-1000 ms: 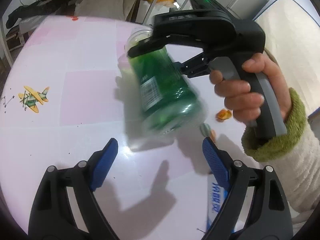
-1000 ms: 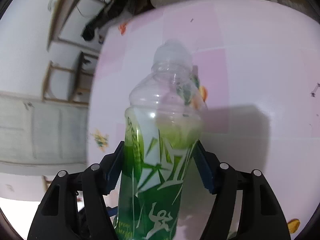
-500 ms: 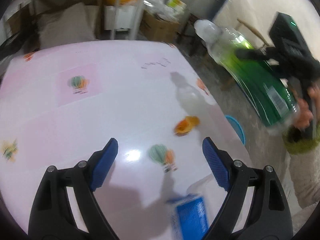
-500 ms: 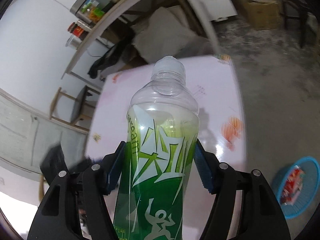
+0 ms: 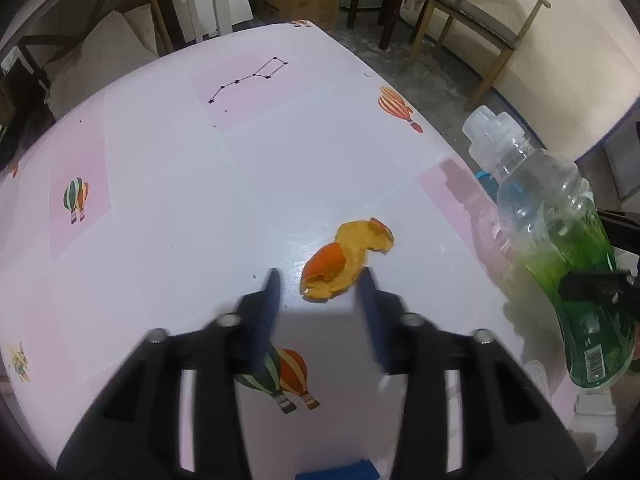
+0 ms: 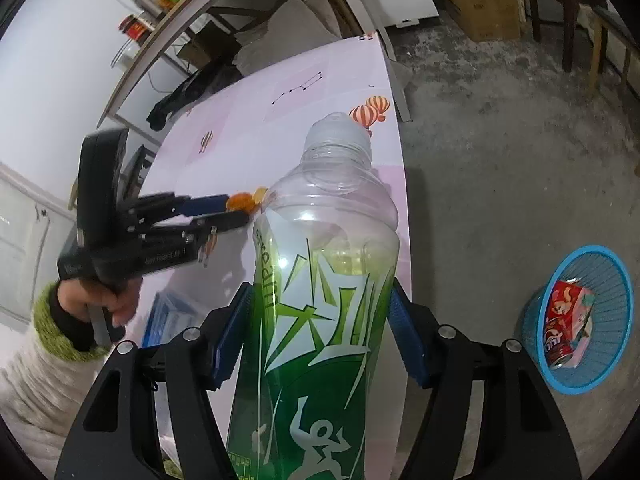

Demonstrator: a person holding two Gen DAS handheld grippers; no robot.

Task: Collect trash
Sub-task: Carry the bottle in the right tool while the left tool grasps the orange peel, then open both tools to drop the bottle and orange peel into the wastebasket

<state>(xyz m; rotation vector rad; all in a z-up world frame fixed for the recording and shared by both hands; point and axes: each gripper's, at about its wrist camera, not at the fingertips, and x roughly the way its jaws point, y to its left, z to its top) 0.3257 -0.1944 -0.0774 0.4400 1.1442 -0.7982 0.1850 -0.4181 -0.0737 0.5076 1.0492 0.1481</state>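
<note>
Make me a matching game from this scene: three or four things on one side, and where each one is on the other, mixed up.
Things:
1. green bottle
2. orange peel
3. blue basket
4. red packet

Places:
A. inside the basket
B. on the table, between the left gripper jaws
C. on the floor
D. clamped in the right gripper

Pairs: 1-D, 2-B, 3-C, 4-A

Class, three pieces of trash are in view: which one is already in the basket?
The red snack packet, lying inside the blue basket on the floor. The bottle is gripped; the orange peel lies on the table.

Clear glossy plastic bottle point(image 6: 320, 280); glossy smooth tablecloth point(image 5: 168, 152); matt, rough orange peel point(image 5: 344, 260); woven plastic basket point(image 6: 616, 280)
</note>
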